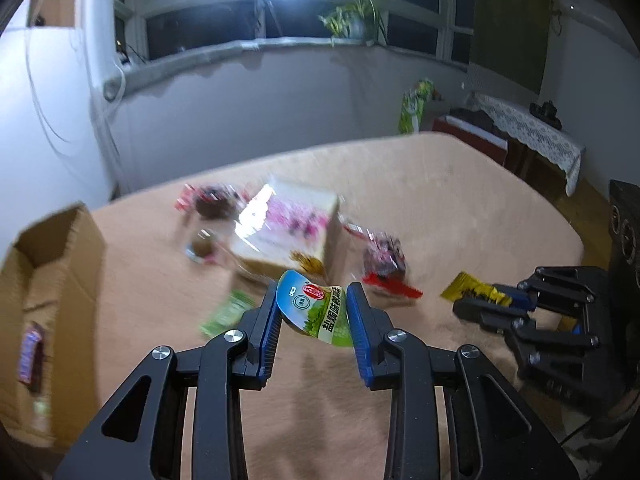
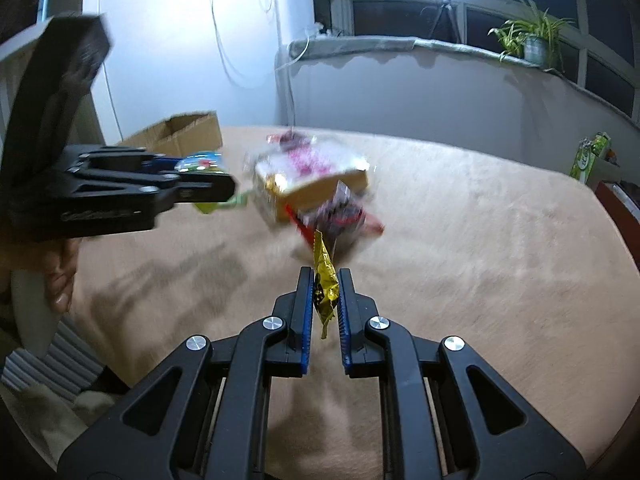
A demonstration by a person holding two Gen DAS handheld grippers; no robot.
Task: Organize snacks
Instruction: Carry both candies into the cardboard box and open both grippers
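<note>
I have a snack in each gripper, so the sorting is mid-way. My left gripper (image 1: 314, 312) is clamped on a blue-and-green packet (image 1: 314, 306), a glossy printed pouch that bows between the ribbed blue pads, lifted off the table at lower centre of the left view. My right gripper (image 2: 325, 296) is pinched tight on a yellow foil wrapper (image 2: 323, 280), thin and crinkled, standing on edge between the pads.

The cardboard box (image 1: 48, 280) at the left edge of the left view has its flaps open, and at least one purple-wrapped item (image 1: 30, 354) lies inside, so some of the work looks done. Plenty is left, I judge: near the middle of the table, a pale carton with pink print (image 1: 288, 228) sits with a red-edged packet (image 1: 384, 268) just beside it, dark-and-red wrappers (image 1: 208, 200) behind, and a small green packet (image 1: 228, 312) lower left of them, all blurred. The table (image 1: 460, 208) carries a soft, fuzzy beige cover.
</note>
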